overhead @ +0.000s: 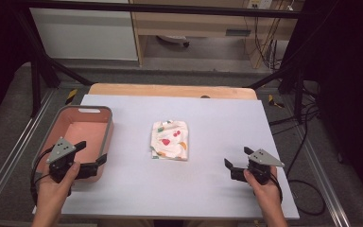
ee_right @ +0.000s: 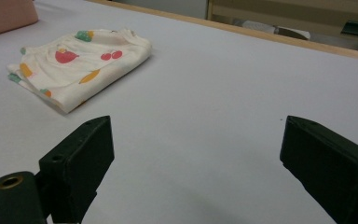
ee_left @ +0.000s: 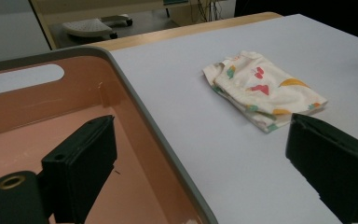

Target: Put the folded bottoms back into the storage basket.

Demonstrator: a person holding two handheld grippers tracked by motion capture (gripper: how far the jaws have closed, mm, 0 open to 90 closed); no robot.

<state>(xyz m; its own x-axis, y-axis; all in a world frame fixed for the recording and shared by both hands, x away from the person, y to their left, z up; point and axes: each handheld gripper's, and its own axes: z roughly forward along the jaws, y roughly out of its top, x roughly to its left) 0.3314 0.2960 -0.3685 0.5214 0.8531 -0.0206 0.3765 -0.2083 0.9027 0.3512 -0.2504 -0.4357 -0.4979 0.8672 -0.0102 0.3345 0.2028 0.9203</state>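
A folded white cloth with a fruit print (overhead: 169, 140) lies flat near the middle of the table; it also appears in the left gripper view (ee_left: 264, 88) and the right gripper view (ee_right: 77, 65). An empty pink bin with a grey rim (overhead: 105, 113) stands at the table's left side. My left gripper (overhead: 90, 152) hovers open over the bin's near right corner, one jaw above the bin floor (ee_left: 37, 140), the other above the table. My right gripper (overhead: 238, 157) is open above the bare table at the right, jaws pointing toward the cloth, well apart from it.
The table top (overhead: 217, 123) is pale grey with a wooden edge (overhead: 170, 90) at the far side. Black frame legs (overhead: 38, 71) stand beyond the table's corners, and cables (overhead: 307, 142) trail on the floor at the right.
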